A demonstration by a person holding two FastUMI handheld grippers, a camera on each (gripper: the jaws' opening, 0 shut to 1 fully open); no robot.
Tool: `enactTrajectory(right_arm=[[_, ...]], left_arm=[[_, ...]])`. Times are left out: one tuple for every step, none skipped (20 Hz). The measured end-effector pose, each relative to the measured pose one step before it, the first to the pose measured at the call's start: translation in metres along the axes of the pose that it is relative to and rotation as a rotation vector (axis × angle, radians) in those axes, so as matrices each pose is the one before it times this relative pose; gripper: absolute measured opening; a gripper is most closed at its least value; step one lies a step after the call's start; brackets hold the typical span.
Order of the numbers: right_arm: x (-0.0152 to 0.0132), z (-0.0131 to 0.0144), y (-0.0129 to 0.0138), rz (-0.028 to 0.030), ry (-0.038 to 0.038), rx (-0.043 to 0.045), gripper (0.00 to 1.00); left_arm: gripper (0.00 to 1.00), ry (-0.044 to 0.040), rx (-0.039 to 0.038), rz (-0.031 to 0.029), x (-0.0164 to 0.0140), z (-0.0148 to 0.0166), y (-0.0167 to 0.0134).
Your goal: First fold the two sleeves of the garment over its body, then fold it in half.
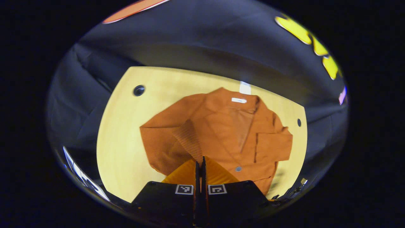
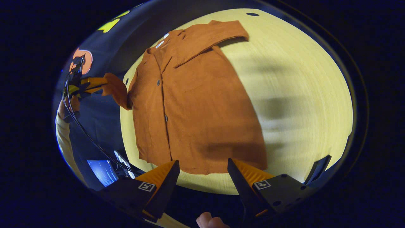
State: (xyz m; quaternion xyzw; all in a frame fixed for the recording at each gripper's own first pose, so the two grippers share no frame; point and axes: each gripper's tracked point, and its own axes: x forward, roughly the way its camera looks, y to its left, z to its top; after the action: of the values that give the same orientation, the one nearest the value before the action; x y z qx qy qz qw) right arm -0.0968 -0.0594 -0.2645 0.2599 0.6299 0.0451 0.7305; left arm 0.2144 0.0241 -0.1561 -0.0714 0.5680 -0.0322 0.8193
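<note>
An orange buttoned garment (image 1: 227,133) lies face up on a pale wooden table (image 1: 126,152). My left gripper (image 1: 200,164) is shut on the ribbed cuff of one sleeve (image 1: 188,139), which rises off the table toward the camera. The other sleeve (image 1: 273,147) lies folded across the body. In the right gripper view the garment (image 2: 196,110) spreads flat, and my right gripper (image 2: 204,172) stands open just above its hem, with nothing between the fingers. Far left there, the left gripper (image 2: 87,86) holds the lifted sleeve (image 2: 115,90) off the table's edge.
The table (image 2: 300,95) has bare wood to the right of the garment and small dark holes (image 1: 139,90) near its corners. A lit screen (image 2: 102,171) and cables (image 2: 85,133) sit beyond the table's left edge. A person's hand (image 2: 68,107) holds the left gripper.
</note>
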Motion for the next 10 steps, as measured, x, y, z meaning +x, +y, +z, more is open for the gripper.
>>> enactTrajectory(right_arm=[[-0.0018, 0.00157, -0.007, -0.003, -0.00283, 0.01146, 0.96], [-0.00261, 0.00249, -0.00668, -0.00375, -0.00426, 0.01116, 0.96], [-0.00223, 0.00245, -0.00607, 0.00069, -0.00597, 0.011, 0.96], [-0.00276, 0.00136, -0.00465, 0.00544, -0.00351, 0.01372, 0.96], [-0.00197, 0.00187, -0.00302, 0.0076, -0.00092, 0.01729, 0.96], [-0.00103, 0.00236, -0.00229, 0.00748, -0.0006, 0.0177, 0.96], [-0.00022, 0.00103, -0.00269, 0.00538, -0.00076, 0.00896, 0.96], [-0.00073, 0.00129, -0.00303, -0.00057, 0.00025, 0.00192, 0.96], [-0.00001, 0.00079, -0.00374, -0.00484, -0.00038, -0.00216, 0.96], [0.00114, 0.00212, -0.0031, -0.00507, -0.00028, -0.00148, 0.96]], left_arm=[[0.03, 0.00723, 0.02511, -0.00679, 0.00447, 0.00227, -0.01956], [0.03, 0.00904, 0.01669, -0.01544, 0.00446, 0.00221, -0.02028], [0.02, 0.00903, 0.0144, -0.01156, 0.00552, -0.00171, -0.01973], [0.02, 0.00633, 0.0217, -0.01271, 0.00604, 0.00199, -0.02152], [0.03, 0.00852, 0.03115, -0.00816, 0.00958, -0.00121, -0.0163], [0.03, 0.01073, 0.02659, 0.00328, 0.00457, 0.00084, -0.01198], [0.03, 0.01212, 0.02192, -0.0022, 0.01108, 0.00038, -0.01893], [0.03, 0.00788, 0.0111, -0.00913, 0.00514, 0.00142, -0.01448], [0.03, 0.00896, 0.01339, -0.01182, 0.00532, 0.00132, -0.01672], [0.03, 0.01239, 0.02347, -0.01878, 0.00581, -0.00023, -0.01815]])
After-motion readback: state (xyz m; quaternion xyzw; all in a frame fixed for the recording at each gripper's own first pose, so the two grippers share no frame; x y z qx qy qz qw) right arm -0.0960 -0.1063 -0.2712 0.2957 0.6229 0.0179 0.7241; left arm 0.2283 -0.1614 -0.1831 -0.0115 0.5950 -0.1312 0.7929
